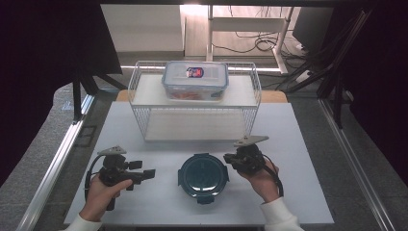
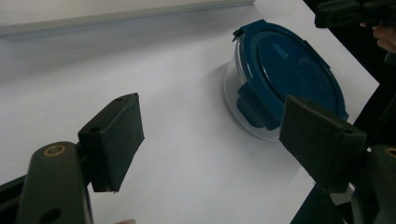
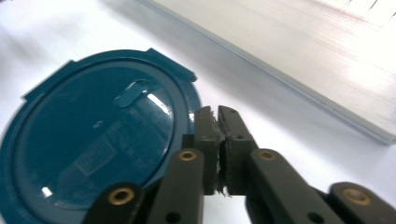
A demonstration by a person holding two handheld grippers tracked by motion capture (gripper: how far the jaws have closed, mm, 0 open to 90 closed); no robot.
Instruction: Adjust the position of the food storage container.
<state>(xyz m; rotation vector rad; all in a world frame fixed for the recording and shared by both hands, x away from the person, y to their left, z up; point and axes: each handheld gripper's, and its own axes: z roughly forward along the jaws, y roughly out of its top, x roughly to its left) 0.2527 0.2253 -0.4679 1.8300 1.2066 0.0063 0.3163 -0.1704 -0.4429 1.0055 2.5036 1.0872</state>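
A round clear container with a dark teal snap lid (image 1: 203, 175) sits near the front middle of the white table. My left gripper (image 1: 144, 172) rests to its left, pointing toward it, jaws open with nothing between them. In the left gripper view the container (image 2: 289, 70) lies beyond the open gripper (image 2: 219, 140). My right gripper (image 1: 227, 159) is at the container's upper right rim. In the right gripper view its jaws (image 3: 218, 116) are pressed together and empty, right beside the lid's edge (image 3: 93, 144). Whether they touch the lid I cannot tell.
A white wire rack (image 1: 144, 96) stands at the back of the table (image 1: 298, 144), with a rectangular clear box with a blue-rimmed lid (image 1: 195, 79) on its top shelf. The rack's lower shelf edge (image 3: 280, 60) runs close behind the right gripper.
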